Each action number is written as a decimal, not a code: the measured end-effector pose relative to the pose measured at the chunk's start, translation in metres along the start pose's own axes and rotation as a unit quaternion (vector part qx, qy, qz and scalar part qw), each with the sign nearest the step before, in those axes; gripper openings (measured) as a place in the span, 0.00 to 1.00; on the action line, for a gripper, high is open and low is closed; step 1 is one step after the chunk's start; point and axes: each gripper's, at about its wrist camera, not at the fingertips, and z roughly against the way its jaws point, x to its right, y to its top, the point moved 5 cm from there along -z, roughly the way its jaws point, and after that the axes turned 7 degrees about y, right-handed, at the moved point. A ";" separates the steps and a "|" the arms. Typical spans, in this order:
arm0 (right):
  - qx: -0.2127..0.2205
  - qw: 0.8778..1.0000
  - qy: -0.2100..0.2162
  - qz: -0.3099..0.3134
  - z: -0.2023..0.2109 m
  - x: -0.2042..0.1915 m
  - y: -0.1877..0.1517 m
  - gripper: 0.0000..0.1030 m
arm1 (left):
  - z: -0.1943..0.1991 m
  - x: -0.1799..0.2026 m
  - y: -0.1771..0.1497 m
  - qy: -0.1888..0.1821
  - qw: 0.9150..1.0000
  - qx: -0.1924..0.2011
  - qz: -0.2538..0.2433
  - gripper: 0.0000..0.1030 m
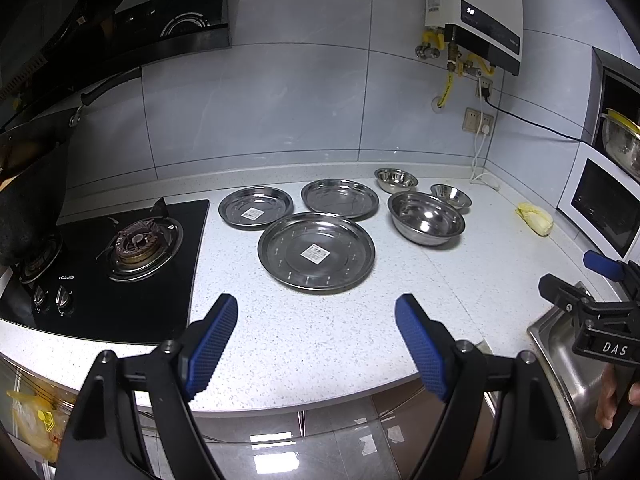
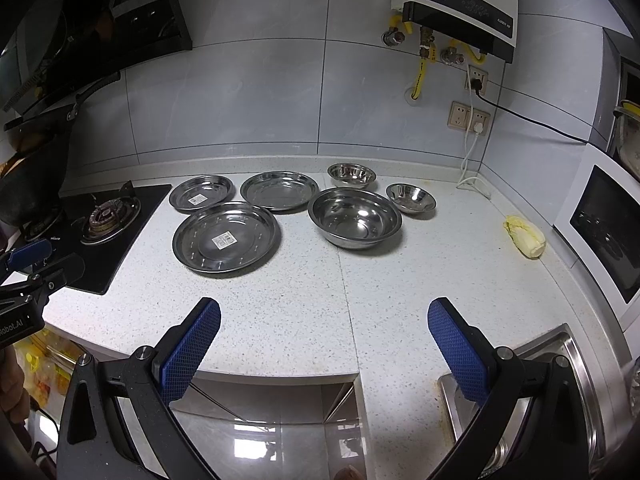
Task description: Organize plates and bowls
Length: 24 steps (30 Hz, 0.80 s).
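Hovering over the near edge of the speckled white countertop (image 2: 304, 312), left gripper (image 1: 316, 340) has its blue-padded fingers spread wide, nothing between them. Right gripper (image 2: 324, 344) likewise spread, empty, also above the counter's front edge.

3 steel plates on the counter: largest plate (image 2: 226, 238) nearest, with a label at its centre; labelled plate (image 2: 201, 193) behind it to the left, beside the gas hob (image 2: 106, 220); plain plate (image 2: 279, 190) behind it to the right. The 3 rims lie very close; contact cannot be told.

3 steel bowls to the right of the plates: large bowl (image 2: 355, 218) in front, small bowl (image 2: 411, 198) to its right, rear bowl (image 2: 351, 175) near the tiled wall. All upright, none stacked.

Cabbage piece (image 2: 525, 236) lies further right, well apart from the bowls. Sink (image 2: 576, 364) at right front corner.
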 end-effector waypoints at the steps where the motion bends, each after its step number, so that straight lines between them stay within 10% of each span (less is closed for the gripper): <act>1: 0.000 1.000 0.000 0.000 -0.001 -0.001 0.000 0.99 | 0.000 0.000 0.000 0.000 1.000 0.000 0.000 0.79; 24: -0.002 1.000 0.002 0.005 -0.005 -0.003 0.002 0.99 | -0.005 -0.003 0.000 0.001 1.000 -0.003 0.000 0.79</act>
